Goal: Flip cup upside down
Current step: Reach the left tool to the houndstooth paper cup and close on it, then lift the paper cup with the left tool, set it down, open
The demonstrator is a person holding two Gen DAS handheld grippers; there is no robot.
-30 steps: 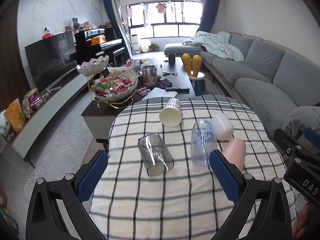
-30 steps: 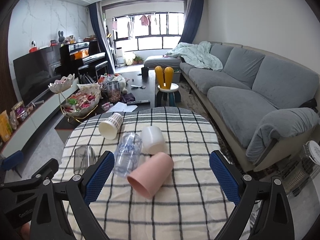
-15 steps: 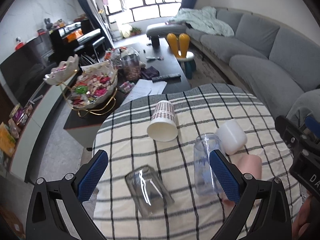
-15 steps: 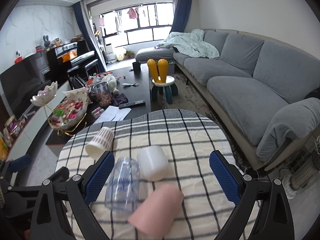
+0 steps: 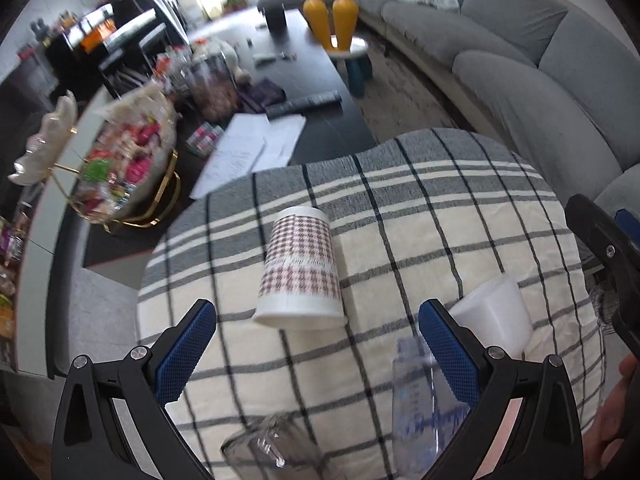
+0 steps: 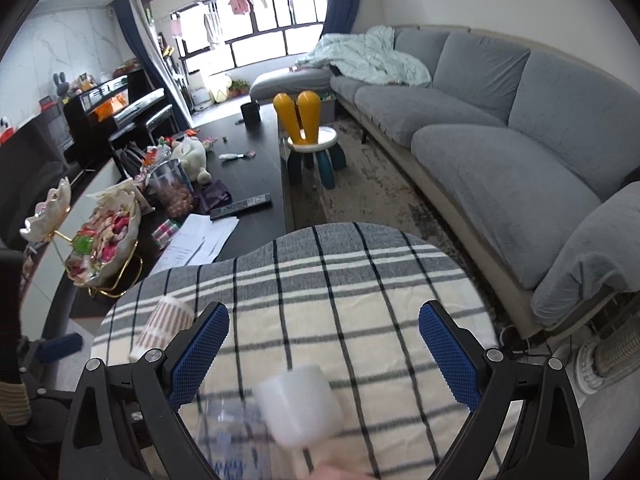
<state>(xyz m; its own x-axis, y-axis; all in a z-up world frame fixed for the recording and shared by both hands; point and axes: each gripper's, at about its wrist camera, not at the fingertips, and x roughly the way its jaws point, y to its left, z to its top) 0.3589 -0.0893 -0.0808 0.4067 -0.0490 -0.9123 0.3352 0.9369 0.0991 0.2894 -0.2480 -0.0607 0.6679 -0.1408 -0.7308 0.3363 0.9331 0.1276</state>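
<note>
While both grippers were wide open and held nothing, the checked paper cup (image 5: 298,270) lay on its side on the striped tablecloth (image 5: 440,216), straight ahead of the left gripper (image 5: 316,344), mouth toward it, farther from the right gripper (image 6: 324,354)

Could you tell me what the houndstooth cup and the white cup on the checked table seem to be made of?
The houndstooth cup looks like paper: matte printed wall, plain white band at its mouth. The white cup looks like frosted, slightly translucent plastic with a soft sheen; motion blur in the right wrist view leaves that open.
</note>
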